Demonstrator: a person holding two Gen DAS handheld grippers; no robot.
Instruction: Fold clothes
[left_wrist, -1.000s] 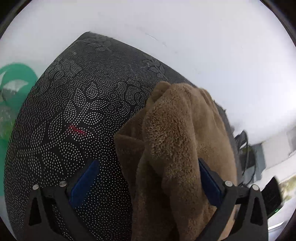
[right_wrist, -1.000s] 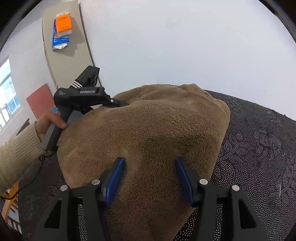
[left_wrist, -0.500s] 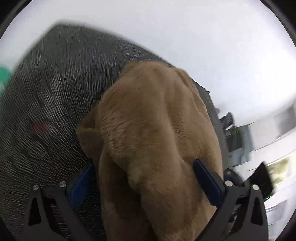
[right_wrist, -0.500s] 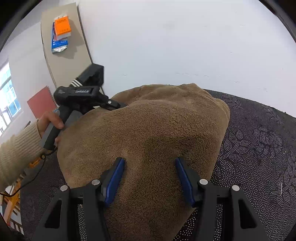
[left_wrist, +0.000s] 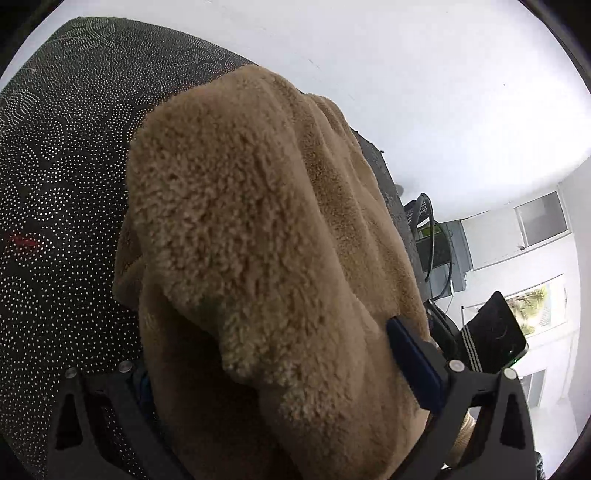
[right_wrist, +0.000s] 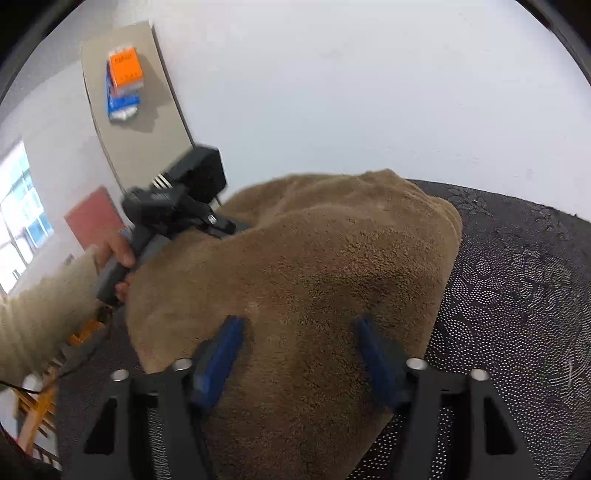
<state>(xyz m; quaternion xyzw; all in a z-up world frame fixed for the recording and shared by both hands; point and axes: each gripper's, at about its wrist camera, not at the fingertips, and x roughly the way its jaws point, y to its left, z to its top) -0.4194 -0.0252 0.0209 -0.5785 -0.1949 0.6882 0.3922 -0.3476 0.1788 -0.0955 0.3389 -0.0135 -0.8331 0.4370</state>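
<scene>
A brown fleece garment (left_wrist: 240, 221) lies bunched on the black dotted tablecloth (left_wrist: 55, 184). In the left wrist view it is draped over and between the wide-apart fingers of my left gripper (left_wrist: 279, 373), which stands open. The fleece hides the left finger; the right blue pad (left_wrist: 413, 362) shows. In the right wrist view the garment (right_wrist: 314, 266) fills the space between the fingers of my right gripper (right_wrist: 299, 354), which is shut on a thick fold. My left gripper (right_wrist: 221, 227) reaches into the garment's far left edge, held by a hand in a cream sleeve (right_wrist: 40, 314).
A white wall runs behind the tablecloth (right_wrist: 517, 295). A beige board (right_wrist: 147, 140) carrying orange and blue boxes (right_wrist: 125, 70) leans at the left, with a reddish panel (right_wrist: 96, 218) and a window nearby. Beyond the table's right edge are a chair and cables (left_wrist: 432, 236).
The fleece has slid across the left gripper and now covers its left finger. In the right wrist view the left gripper rose and shifted right along the garment's edge. The right gripper kept its hold.
</scene>
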